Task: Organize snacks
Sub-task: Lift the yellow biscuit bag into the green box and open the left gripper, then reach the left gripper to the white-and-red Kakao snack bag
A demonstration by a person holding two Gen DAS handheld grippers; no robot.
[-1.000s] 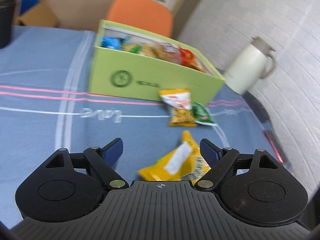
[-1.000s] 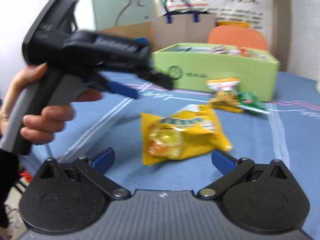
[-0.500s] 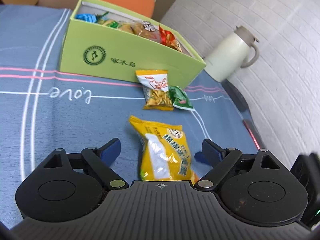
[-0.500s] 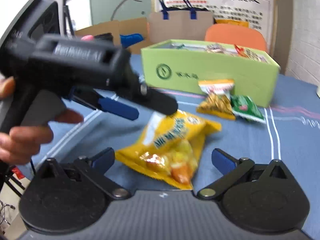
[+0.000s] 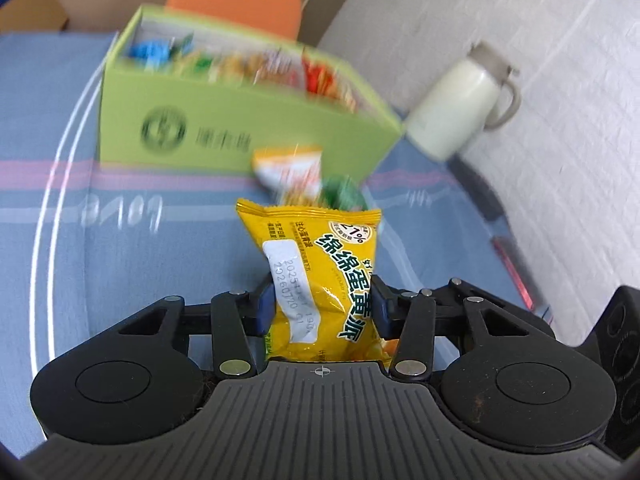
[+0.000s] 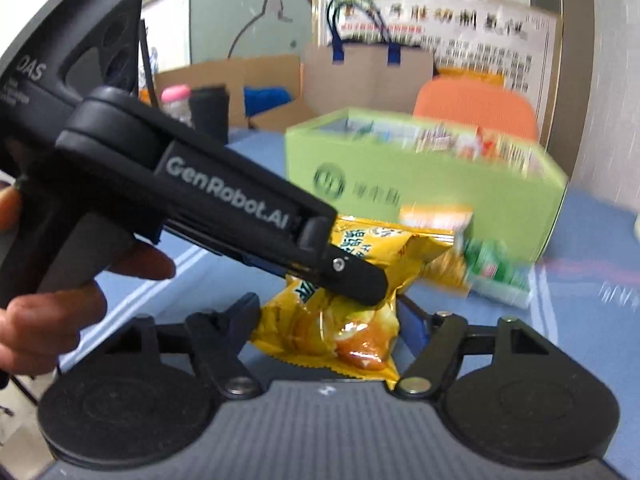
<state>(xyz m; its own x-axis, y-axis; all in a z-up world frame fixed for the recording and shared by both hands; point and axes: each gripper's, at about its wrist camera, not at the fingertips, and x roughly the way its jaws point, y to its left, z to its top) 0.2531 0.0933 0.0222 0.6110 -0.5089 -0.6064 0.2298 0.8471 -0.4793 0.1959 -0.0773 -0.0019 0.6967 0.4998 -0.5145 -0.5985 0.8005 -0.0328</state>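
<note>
While both grippers clamp it, yellow snack bag sits between left fingers

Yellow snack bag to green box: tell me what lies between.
Left wrist view: between yellow snack bag and green box lie an orange-white packet and green packet.

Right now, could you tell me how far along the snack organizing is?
Done: the green box already holds several packets. In hand: the left gripper is shut on the yellow packet, and the right gripper has closed around the same packet, though its grip is unclear. Left: that packet must go into the box, and the orange packet and green packet lie outside on the cloth in front of it.
</note>
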